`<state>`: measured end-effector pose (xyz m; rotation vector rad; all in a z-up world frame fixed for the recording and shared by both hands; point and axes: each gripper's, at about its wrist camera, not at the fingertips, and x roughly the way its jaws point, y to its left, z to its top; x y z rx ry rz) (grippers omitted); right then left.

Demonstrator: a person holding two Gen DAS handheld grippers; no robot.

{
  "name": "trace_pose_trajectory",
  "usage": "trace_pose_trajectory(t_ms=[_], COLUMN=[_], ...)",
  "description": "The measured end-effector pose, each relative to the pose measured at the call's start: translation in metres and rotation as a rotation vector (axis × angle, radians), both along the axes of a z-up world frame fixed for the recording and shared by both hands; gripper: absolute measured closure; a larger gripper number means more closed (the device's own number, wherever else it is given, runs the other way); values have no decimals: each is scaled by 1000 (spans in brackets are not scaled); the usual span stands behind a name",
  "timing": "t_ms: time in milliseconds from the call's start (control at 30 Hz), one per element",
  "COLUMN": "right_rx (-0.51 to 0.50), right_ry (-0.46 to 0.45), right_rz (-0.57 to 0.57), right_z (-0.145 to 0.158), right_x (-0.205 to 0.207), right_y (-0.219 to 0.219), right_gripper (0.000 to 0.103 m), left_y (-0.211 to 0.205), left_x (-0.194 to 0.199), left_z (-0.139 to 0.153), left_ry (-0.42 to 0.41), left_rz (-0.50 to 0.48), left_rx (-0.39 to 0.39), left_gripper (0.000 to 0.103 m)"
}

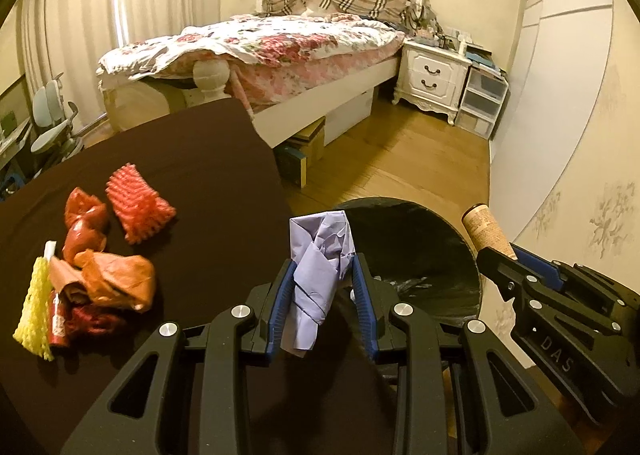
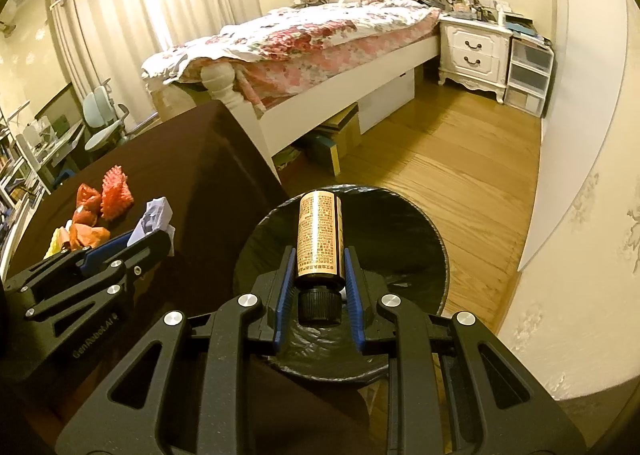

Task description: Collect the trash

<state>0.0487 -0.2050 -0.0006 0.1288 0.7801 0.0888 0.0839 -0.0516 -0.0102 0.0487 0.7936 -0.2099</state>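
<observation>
My left gripper [image 1: 322, 267] is shut on a crumpled pale purple paper [image 1: 320, 259], held at the table's right edge beside the bin. It also shows in the right wrist view [image 2: 154, 221]. My right gripper [image 2: 320, 259] is shut on a gold bottle [image 2: 320, 235] with a black cap, held over the open bin [image 2: 420, 255], which is lined with a black bag. The bottle also shows in the left wrist view [image 1: 486, 231] above the bin [image 1: 420, 255]. On the dark table [image 1: 180, 159] lie a red foam net [image 1: 138, 207], red and orange wrappers [image 1: 116, 279] and a yellow foam net [image 1: 34, 315].
A bed [image 1: 260, 51] with a floral quilt stands beyond the table. A white nightstand [image 1: 434, 77] and plastic drawers [image 1: 482, 99] stand by the far wall. Boxes [image 1: 302, 151] lie under the bed. The wooden floor [image 1: 400, 167] stretches beyond the bin. Chairs [image 1: 54, 123] stand at the left.
</observation>
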Motion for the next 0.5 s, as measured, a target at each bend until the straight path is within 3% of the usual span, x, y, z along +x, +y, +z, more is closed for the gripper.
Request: trace_pose_trajectory(t_ms=[500], right_rx=[12], right_ry=[5], right_rz=[-16], right_z=[-4], right_x=[5], right_y=[-13], right_gripper=[80], left_y=[-18], left_x=[11], left_z=[-5], left_ry=[13], left_rz=[-16], left_rx=[26], left_gripper=[71])
